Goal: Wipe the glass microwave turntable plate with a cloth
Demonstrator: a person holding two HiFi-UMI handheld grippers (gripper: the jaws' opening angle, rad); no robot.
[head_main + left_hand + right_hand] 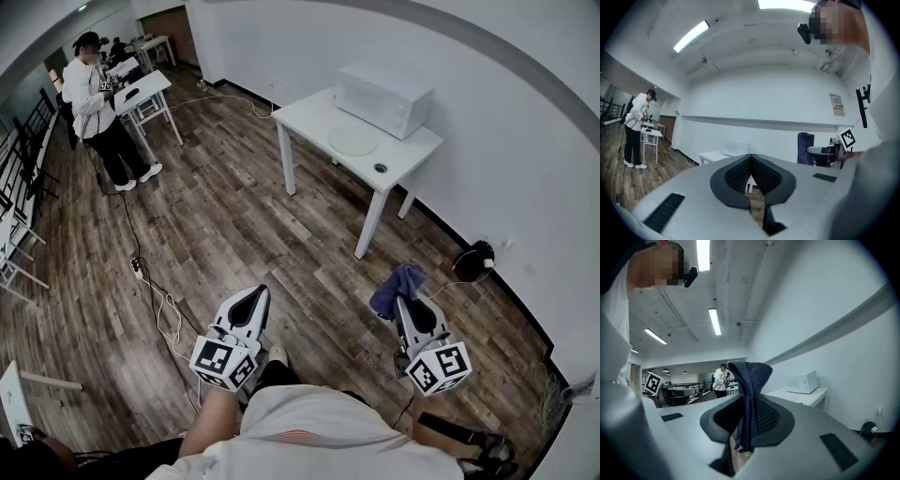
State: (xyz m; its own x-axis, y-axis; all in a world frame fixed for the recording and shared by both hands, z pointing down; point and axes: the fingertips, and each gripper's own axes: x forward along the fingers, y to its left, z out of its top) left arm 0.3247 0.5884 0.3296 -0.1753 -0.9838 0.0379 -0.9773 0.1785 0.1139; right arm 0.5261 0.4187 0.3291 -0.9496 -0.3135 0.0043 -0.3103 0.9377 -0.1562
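Glass plate [352, 140] round, knit cloth [394, 281] in right gripper [405, 302]

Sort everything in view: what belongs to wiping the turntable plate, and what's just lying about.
For the job:
cloth, clamped in the right gripper
glass plate on the table
left gripper, shut and empty

Lying about:
microwave
black object by the wall
far desk
person standing beside it

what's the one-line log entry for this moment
left tongs shut, empty | right tongs shut on cloth | plate on table, not reached
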